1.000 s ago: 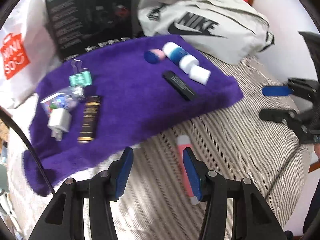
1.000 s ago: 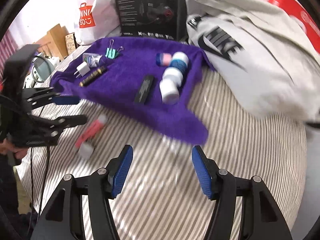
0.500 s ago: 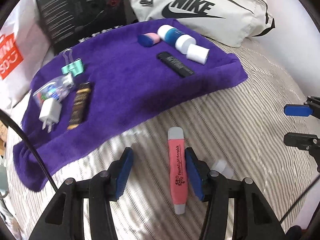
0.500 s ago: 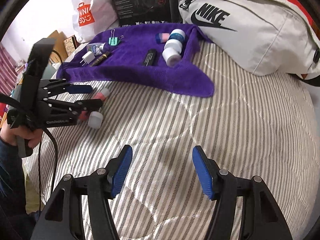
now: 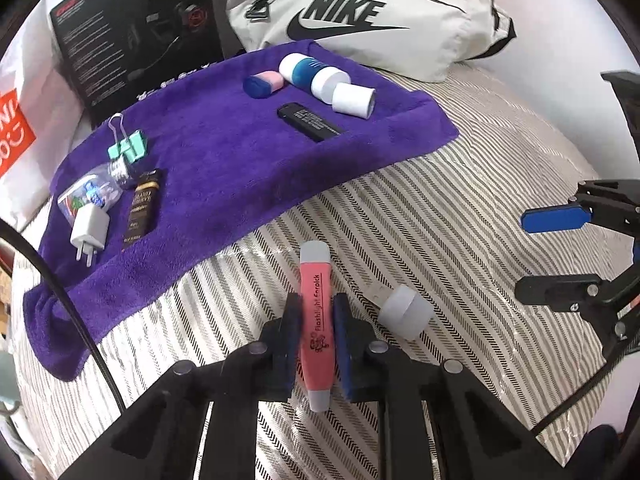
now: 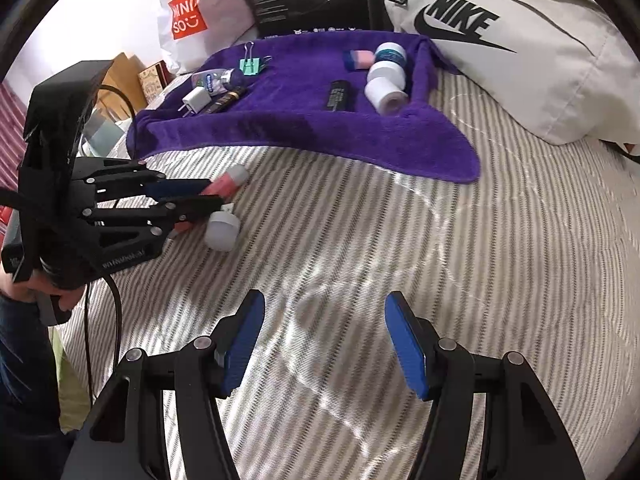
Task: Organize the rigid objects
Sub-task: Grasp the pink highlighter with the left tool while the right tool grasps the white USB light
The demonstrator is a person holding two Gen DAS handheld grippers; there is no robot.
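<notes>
My left gripper [image 5: 316,314] is shut on a pink highlighter-shaped pen with grey ends [image 5: 316,280], which lies on the striped bedspread. A loose white cap [image 5: 406,312] rests just right of it. Behind lies a purple towel [image 5: 240,168] carrying a white charger plug [image 5: 90,230], a black-gold tube [image 5: 142,208], teal binder clips [image 5: 128,148], a black flat stick [image 5: 312,122], a white roll [image 5: 354,100] and a blue-white bottle [image 5: 308,74]. My right gripper [image 6: 324,344] hovers open and empty over bare bedspread. From there I see the left gripper [image 6: 208,198], the pen [image 6: 226,182] and the cap [image 6: 222,230].
A grey Nike bag [image 5: 380,20] and a black product box [image 5: 136,36] stand behind the towel. A white and orange shopping bag [image 5: 16,128] is at far left. A person's hand [image 6: 52,300] holds the left gripper's handle. Striped bedspread [image 6: 400,260] fills the foreground.
My left gripper has dropped over the pink pen and its fingers have shut on it. The right gripper stayed open, shifting a little over the bedspread.
</notes>
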